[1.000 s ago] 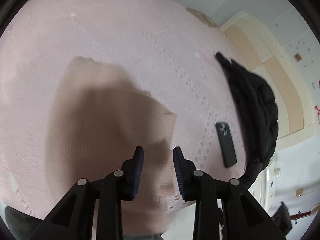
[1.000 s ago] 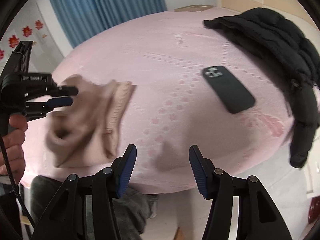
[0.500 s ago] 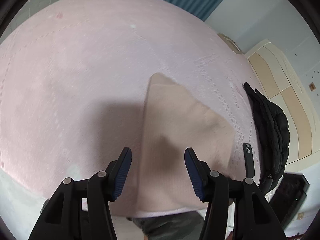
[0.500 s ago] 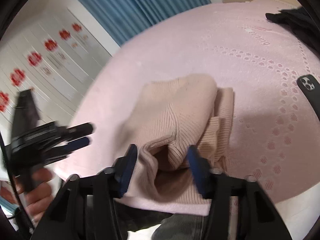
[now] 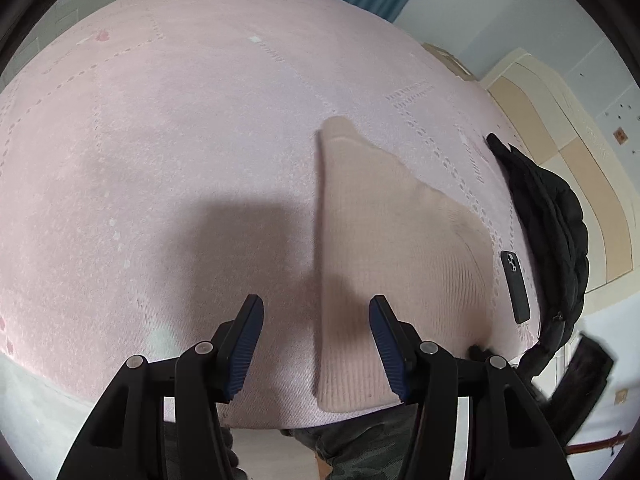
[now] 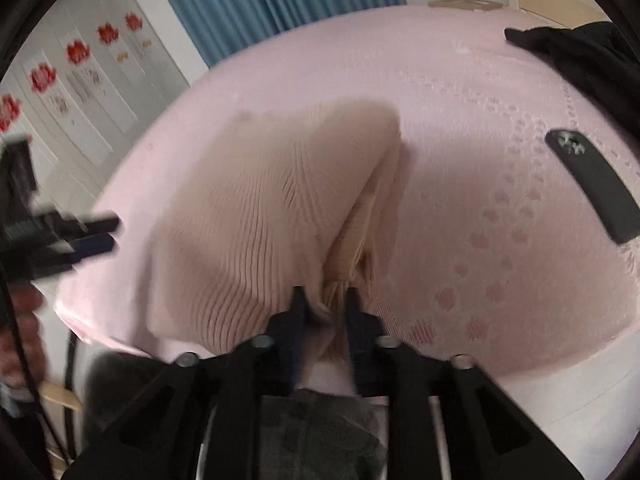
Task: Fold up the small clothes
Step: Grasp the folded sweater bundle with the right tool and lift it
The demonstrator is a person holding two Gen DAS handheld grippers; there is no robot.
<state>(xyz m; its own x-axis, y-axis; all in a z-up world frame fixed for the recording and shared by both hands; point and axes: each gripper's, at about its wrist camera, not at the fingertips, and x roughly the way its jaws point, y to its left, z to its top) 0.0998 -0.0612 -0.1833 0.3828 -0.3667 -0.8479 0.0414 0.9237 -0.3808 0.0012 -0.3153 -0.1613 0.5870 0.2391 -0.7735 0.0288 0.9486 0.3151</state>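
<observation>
1. Soft, even daylight fills both my views; no glare.
2. My left claw (image 5: 316, 340) throws a broad grey shadow on the pink bedspread (image 5: 180, 120).
3. The left view is sharp; the right is smeared with motion blur, the beige sweater (image 6: 260, 220) most.
4. Fisheye bulges the bed, with black vignette corners.

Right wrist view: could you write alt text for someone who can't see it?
The right gripper pinches the near edge of a beige ribbed garment on a pink bedspread. A black phone lies to the right.
</observation>
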